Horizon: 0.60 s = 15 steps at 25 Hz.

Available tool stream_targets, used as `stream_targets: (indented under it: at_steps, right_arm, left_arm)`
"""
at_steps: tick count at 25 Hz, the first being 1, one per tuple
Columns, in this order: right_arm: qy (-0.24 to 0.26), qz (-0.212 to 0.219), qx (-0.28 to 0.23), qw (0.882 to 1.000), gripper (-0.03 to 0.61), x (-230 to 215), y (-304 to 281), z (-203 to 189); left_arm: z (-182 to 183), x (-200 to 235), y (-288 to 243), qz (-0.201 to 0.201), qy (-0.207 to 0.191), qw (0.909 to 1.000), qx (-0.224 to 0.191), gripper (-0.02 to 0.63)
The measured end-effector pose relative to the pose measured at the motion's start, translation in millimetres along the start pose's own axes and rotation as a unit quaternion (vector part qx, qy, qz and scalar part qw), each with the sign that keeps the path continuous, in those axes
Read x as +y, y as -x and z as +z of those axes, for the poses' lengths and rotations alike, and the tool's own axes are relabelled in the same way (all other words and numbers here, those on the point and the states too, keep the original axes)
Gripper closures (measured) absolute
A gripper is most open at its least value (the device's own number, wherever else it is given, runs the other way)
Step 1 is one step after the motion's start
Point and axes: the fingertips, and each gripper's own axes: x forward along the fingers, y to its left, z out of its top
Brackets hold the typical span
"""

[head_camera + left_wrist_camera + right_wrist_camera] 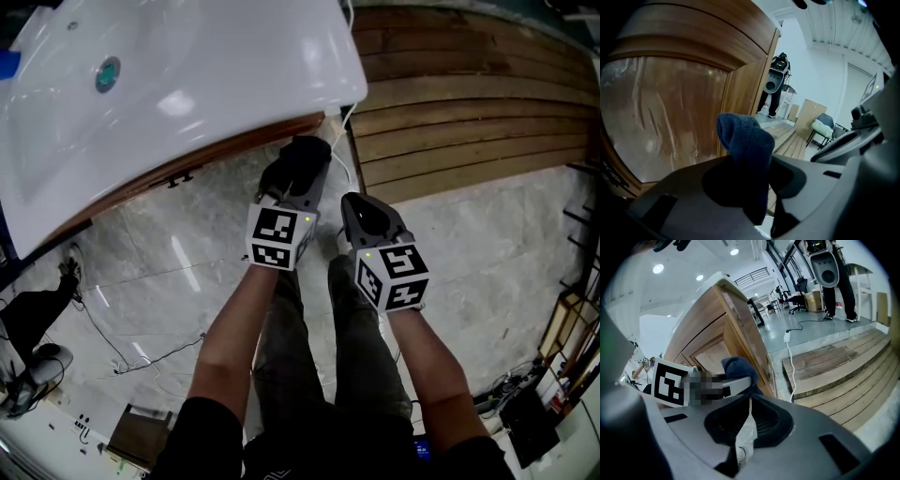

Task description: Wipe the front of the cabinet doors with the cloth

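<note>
Stretching toward the cabinet door, left gripper pinches the cloth, right gripper closed

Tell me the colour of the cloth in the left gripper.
Dark blue cloth, clearest in the left gripper view.

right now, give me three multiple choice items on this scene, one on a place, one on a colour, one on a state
1. Where is the cloth?
A. clamped in the left hand-held gripper
B. lying in the basin
C. spread on the floor

2. What colour is the cloth?
A. white
B. dark blue
C. red

3. How do the jaws of the right hand-held gripper stand?
A. wide apart
B. closed on a bottle
C. together, holding nothing

Answers:
1 A, the left gripper view shows the cloth bunched between its jaws.
2 B, it reads dark blue against the wooden cabinet door.
3 C, the right gripper view shows only a thin slit between them.
</note>
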Motion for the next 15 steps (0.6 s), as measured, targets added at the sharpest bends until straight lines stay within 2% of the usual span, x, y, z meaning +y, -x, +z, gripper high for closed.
stream_targets:
  at_steps: [6, 15]
  right_arm:
    - [-0.004, 0.0, -0.003, 1.0, 0.537, 9.8, 5.5, 7.6]
    - [0.015, 0.006, -0.013, 1.0, 0.537, 47.7, 25.8, 33.1]
  left_arm:
    - [9.2, -4.6, 29.1, -0.003, -0.006, 1.0, -0.002, 0.482]
    - [21.6, -17.3, 96.8, 0.008, 0.031, 0.9995, 0.005, 0.482]
